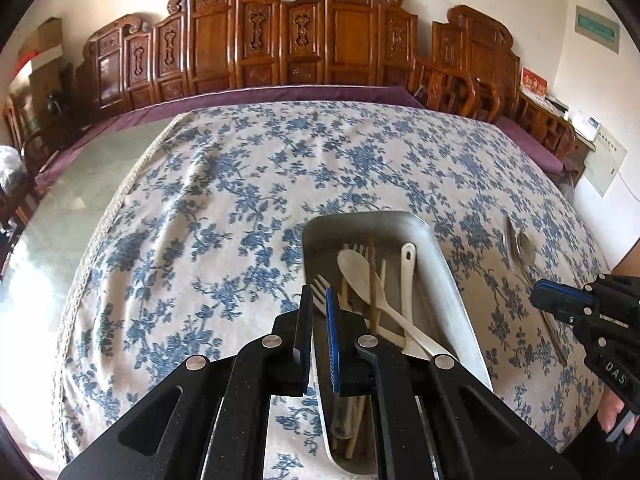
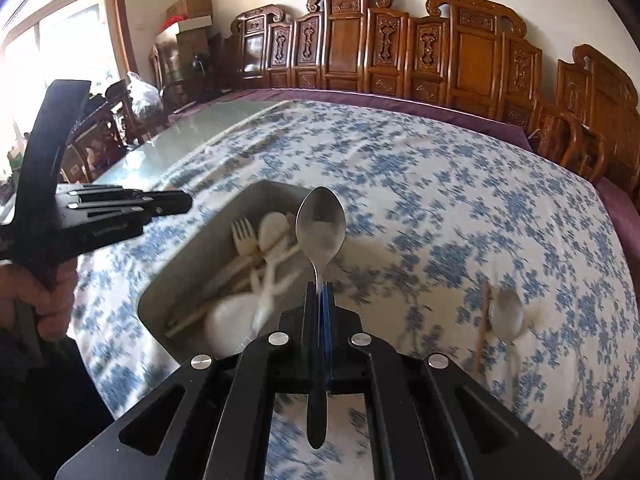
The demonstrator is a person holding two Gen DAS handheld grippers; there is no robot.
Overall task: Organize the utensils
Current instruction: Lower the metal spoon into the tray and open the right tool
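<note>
My right gripper (image 2: 320,296) has its fingers clamped on the handle of a metal spoon (image 2: 321,224), which stands out ahead of the fingers with its bowl forward and up and its long axis running along the line the gripper points; the handle's end passes back between the fingers toward the camera. The metal tray (image 2: 192,276) lies ahead and to the left of that spoon, on the blue-flowered cloth of the table (image 2: 460,208), so I judge the coming move to be a swing leftward until the spoon's bowl is over the tray. The tray's long axis runs roughly away from me, nearly in line with the spoon, so little turning looks needed. Inside it lie a pale fork (image 2: 243,236), pale plastic spoons (image 2: 274,228) and chopsticks (image 1: 374,280), blurred in the right view. My left gripper (image 1: 319,300) hangs right over the tray's near end with its fingers drawn nearly together and nothing between them. Another metal spoon (image 2: 506,314) and a single chopstick (image 2: 482,324) lie on the cloth to the right, well apart from the tray, nearer my right hand.
</note>
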